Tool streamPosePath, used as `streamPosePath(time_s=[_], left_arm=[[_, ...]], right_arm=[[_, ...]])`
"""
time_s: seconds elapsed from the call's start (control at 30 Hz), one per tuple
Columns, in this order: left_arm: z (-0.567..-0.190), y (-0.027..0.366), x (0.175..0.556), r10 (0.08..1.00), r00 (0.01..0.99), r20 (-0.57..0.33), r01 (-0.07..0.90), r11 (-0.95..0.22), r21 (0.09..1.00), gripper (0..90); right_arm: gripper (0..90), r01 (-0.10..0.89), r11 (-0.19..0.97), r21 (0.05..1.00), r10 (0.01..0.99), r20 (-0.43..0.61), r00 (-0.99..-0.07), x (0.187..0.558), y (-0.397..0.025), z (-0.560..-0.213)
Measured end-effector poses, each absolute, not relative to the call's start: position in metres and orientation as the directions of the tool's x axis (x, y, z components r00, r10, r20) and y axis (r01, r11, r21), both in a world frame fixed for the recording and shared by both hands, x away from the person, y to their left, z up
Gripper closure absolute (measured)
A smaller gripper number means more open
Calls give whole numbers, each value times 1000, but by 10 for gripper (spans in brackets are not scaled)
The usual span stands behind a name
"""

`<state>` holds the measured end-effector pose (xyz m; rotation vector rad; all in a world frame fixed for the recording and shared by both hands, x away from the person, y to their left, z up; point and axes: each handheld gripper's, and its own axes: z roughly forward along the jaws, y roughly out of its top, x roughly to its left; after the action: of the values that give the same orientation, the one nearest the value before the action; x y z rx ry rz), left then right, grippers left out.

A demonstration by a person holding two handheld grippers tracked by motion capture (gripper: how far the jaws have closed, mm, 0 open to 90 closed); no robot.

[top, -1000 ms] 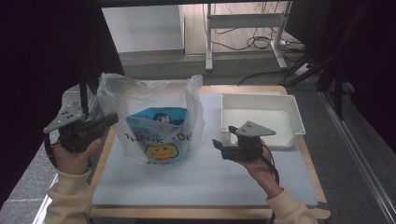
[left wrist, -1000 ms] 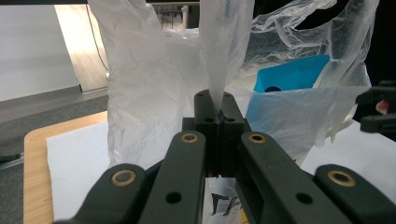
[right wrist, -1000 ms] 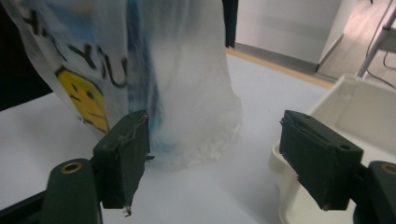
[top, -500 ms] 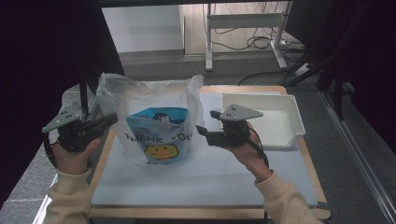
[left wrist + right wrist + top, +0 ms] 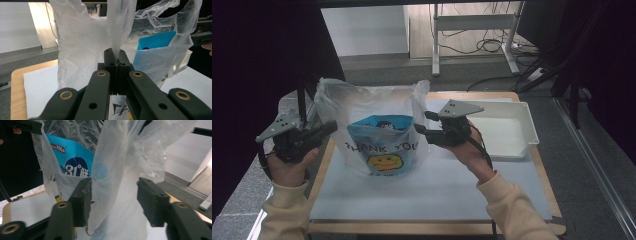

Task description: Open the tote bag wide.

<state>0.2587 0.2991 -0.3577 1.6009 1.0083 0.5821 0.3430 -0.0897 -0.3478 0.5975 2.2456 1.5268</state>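
While the plastic bag is standing upright on the white mat near the tabletop's left-center, the left gripper is sitting at its left side w/ jaws clamped tight on a strip of the bag's handle film, as the left gripper view is showing. Inside the bag a blue package is showing through the clear film, printed side toward the person; the bag's front is reading "THANK YOU" over a yellow smiley. The right gripper is hovering at the bag's upper right edge, jaws spread wide; in the right gripper view the bag's other handle is hanging between the two pads, brushing the left one, not pinched. A white tray is sitting just right of the bag, behind the right hand.
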Motion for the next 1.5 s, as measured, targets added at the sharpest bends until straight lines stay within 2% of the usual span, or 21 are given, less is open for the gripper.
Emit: streamPosePath(time_s=[0.17,0.3,0.4,1.5], left_arm=[[-358,300,258,845,517,-136,305,-33,952,896],[-358,300,258,844,518,-137,305,-33,952,897],[-358,300,258,844,518,-137,304,-32,952,896],[-376,300,253,840,520,-157,354,-45,934,897]], right_arm=[[715,136,318,938,518,-51,-854,348,-88,-345],[831,127,320,939,503,-54,-863,348,-89,-343],[866,113,321,940,499,-67,-864,346,-89,-341],[885,106,276,955,548,-66,-834,330,-99,-376]])
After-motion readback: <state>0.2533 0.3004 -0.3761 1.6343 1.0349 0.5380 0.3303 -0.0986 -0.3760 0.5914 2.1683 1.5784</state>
